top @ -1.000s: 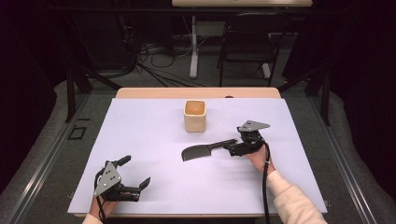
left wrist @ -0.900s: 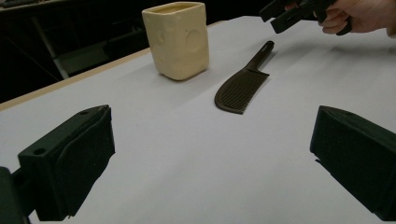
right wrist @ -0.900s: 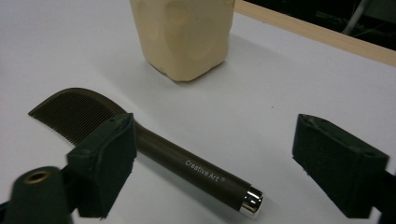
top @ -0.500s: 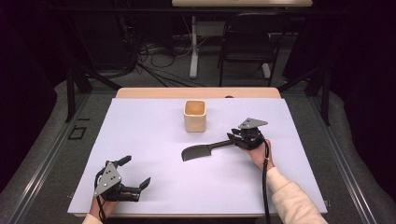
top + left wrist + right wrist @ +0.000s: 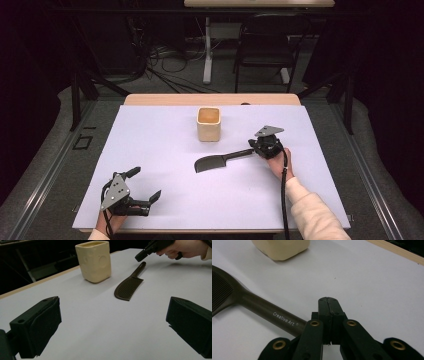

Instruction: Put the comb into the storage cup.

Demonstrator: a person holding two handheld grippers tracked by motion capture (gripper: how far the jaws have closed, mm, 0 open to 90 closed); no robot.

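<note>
Right gripper (image 5: 253, 149) first: in the high view it sits at about 3 o'clock on the table (image 5: 165, 140), tips pointing to 9 o'clock at the end of the comb's (image 5: 215, 162) handle. Its jaws have just been closing. The comb lies flat near the middle of the table, head toward 8 o'clock, handle running up toward 2 o'clock. The cup (image 5: 208, 124) stands upright at 12 o'clock from the comb, well apart from it. Left gripper (image 5: 146, 184) is way down at 7 o'clock, jaws spread wide, nothing between them.

Left gripper view: left gripper (image 5: 115, 322) has its two black jaws far apart at the bottom corners, just bare table between. Comb (image 5: 128, 286) lies ahead, cup (image 5: 94, 261) at 11 o'clock from it. At 1 o'clock the right gripper (image 5: 140, 257) hangs just over the handle's end, gripped by a hand (image 5: 185, 247).

Right gripper view: right gripper (image 5: 328, 302) has its pads pressed flat together with only a seam showing. The comb (image 5: 262, 307), marked "Creative Art", runs in from 9 o'clock and its handle slips under the linkage just beside the tips, not between the pads as far as I can see. Cup (image 5: 282, 247) sits at 11 o'clock.
</note>
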